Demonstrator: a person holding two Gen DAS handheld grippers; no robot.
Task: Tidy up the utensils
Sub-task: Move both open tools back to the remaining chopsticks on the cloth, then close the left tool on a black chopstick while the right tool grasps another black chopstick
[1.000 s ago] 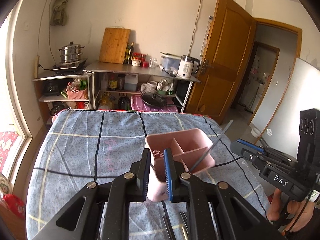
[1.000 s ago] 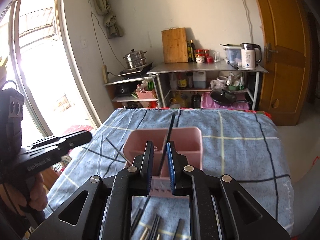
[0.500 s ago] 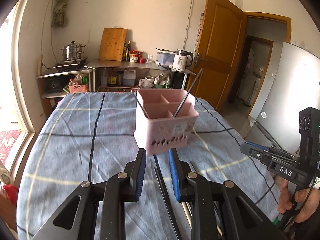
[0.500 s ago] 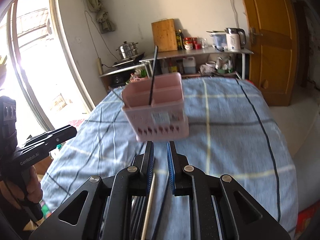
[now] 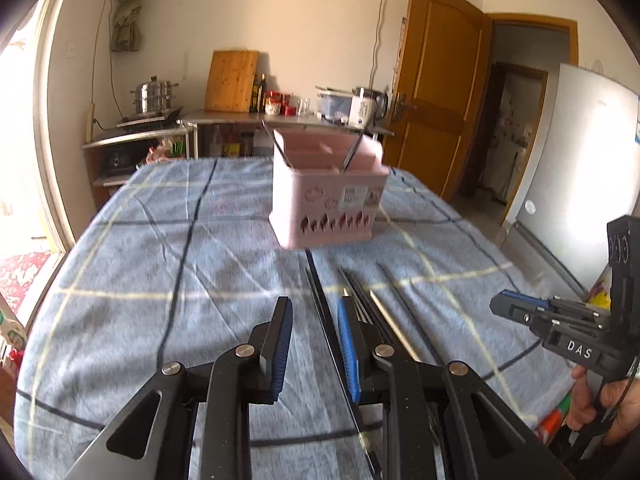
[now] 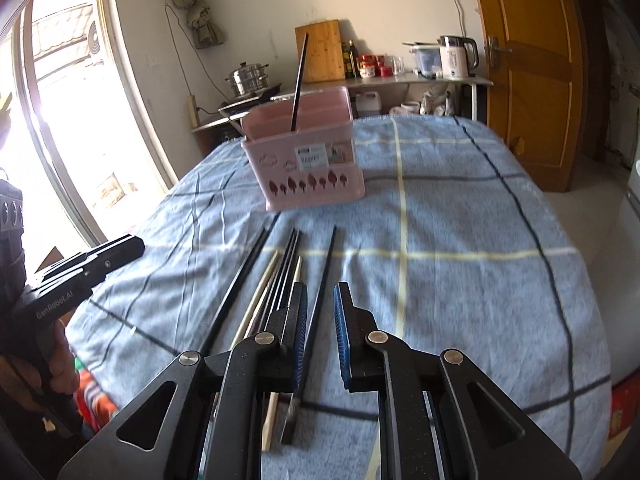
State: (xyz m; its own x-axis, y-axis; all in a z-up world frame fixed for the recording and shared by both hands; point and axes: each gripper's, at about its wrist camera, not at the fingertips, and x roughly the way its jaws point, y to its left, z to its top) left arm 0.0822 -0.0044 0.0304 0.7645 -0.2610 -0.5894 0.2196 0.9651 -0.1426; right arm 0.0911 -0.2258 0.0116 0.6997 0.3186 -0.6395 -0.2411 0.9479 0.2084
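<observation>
Near the pink caddy [image 5: 326,196], both slightly parted, empty grippers, left gripper [image 5: 314,344] and right gripper [image 6: 320,332], straddle crowded chopsticks [image 6: 286,268]; closing could pinch two together.

Matt pink plastic caddy [image 6: 308,160], woven cloth cover [image 6: 460,280], glossy black chopsticks [image 6: 240,284]

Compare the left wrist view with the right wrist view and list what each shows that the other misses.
Only the left wrist view shows the open doorway and the pale appliance at its right edge, plus the right gripper from the side.

Only the right wrist view shows the bright window and the left gripper from the side.

Both show the pink utensil holder with chopsticks standing in it, loose chopsticks on the blue checked cloth, and the kitchen shelf behind.
</observation>
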